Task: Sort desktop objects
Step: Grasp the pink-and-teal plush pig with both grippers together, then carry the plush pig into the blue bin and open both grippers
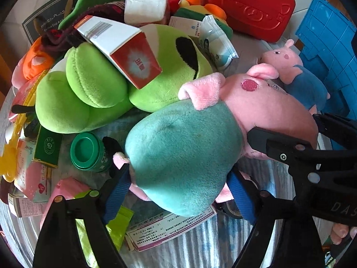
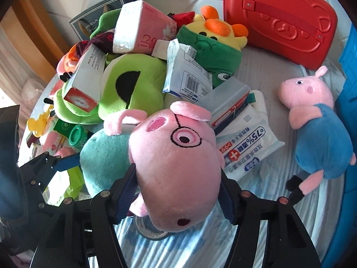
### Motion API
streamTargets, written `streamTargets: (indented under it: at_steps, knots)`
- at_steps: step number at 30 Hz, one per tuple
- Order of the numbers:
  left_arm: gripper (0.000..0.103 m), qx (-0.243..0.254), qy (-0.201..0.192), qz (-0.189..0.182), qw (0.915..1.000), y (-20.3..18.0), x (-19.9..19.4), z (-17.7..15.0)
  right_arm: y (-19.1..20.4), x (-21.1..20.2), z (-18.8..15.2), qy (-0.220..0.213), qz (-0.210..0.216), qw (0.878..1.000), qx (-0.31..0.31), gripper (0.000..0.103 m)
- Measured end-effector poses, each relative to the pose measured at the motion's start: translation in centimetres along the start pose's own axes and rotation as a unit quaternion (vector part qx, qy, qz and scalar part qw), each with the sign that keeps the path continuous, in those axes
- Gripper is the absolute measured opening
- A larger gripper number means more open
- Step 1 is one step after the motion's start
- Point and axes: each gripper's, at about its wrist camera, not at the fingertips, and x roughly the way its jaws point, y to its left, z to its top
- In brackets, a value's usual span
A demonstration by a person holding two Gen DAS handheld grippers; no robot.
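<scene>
A pink pig plush with a teal body (image 1: 183, 156) (image 2: 176, 174) is held between both grippers above the striped cloth. My left gripper (image 1: 178, 192) is shut on its teal body, blue pads pressing both sides. My right gripper (image 2: 178, 196) is shut on its pink head; it also shows in the left wrist view (image 1: 290, 154). A smaller pig plush in blue (image 2: 321, 129) (image 1: 299, 76) lies to the right. A green frog plush (image 1: 93, 82) (image 2: 129, 87) lies behind, with a red-and-white box (image 1: 125, 49) on it.
A red case (image 2: 281, 20) stands at the back right, a blue crate (image 1: 328, 51) at the right edge. The pile holds a tissue pack (image 2: 138, 24), a yellow plush (image 2: 214, 35), wipes packs (image 2: 245, 143), a green jar (image 1: 89, 151) and small boxes (image 1: 48, 147).
</scene>
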Motion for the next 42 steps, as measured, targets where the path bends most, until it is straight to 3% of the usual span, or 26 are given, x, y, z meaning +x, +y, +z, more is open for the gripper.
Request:
streamTargets:
  at_steps: [3,11,19,26,31,35,36,37,39,40,42]
  knots:
    - [0.071,0.014,-0.014,0.010,0.9998,-0.5,-1.5,-0.6,0.3,-1.1,-0.7,-0.011,0.003,1.000,-0.002,0.060]
    - [0.070,0.039,-0.084,0.012,0.9957,-2.4,-7.8,-1.3,1.1,-7.7,-2.7,-0.083,0.003,0.997,0.003,0.057]
    - [0.070,0.101,-0.190,-0.010,0.9765,-11.3,-15.4,0.4,-0.5,-19.0,-5.3,-0.194,-0.032,0.980,0.021,0.057]
    - [0.070,0.171,-0.263,-0.053,0.9480,-21.4,-21.3,1.1,-5.5,-29.7,-9.8,-0.282,-0.095,0.953,0.058,0.057]
    - [0.069,0.216,-0.306,-0.086,0.9231,-29.7,-24.7,0.8,-9.8,-36.2,-14.1,-0.331,-0.142,0.929,0.089,0.057]
    - [0.066,0.258,-0.333,-0.105,0.9009,-36.6,-27.2,0.4,-13.5,-40.2,-17.5,-0.354,-0.154,0.915,0.117,0.056]
    - [0.066,0.265,-0.329,-0.116,0.8992,-38.1,-27.3,0.6,-14.5,-41.2,-18.2,-0.361,-0.158,0.910,0.128,0.055]
    - [0.066,0.270,-0.328,-0.119,0.8973,-39.8,-27.4,0.9,-15.6,-42.1,-18.9,-0.367,-0.166,0.905,0.141,0.046]
    - [0.066,0.284,-0.325,-0.121,0.8937,-42.9,-27.3,1.4,-18.1,-43.5,-19.8,-0.370,-0.189,0.894,0.172,0.045]
    - [0.066,0.290,-0.313,-0.129,0.8951,-44.1,-27.1,1.7,-19.3,-44.1,-20.2,-0.372,-0.208,0.885,0.189,0.035]
    - [0.066,0.300,-0.327,-0.108,0.8894,-46.5,-27.1,1.7,-21.5,-44.8,-21.2,-0.364,-0.257,0.868,0.218,0.033]
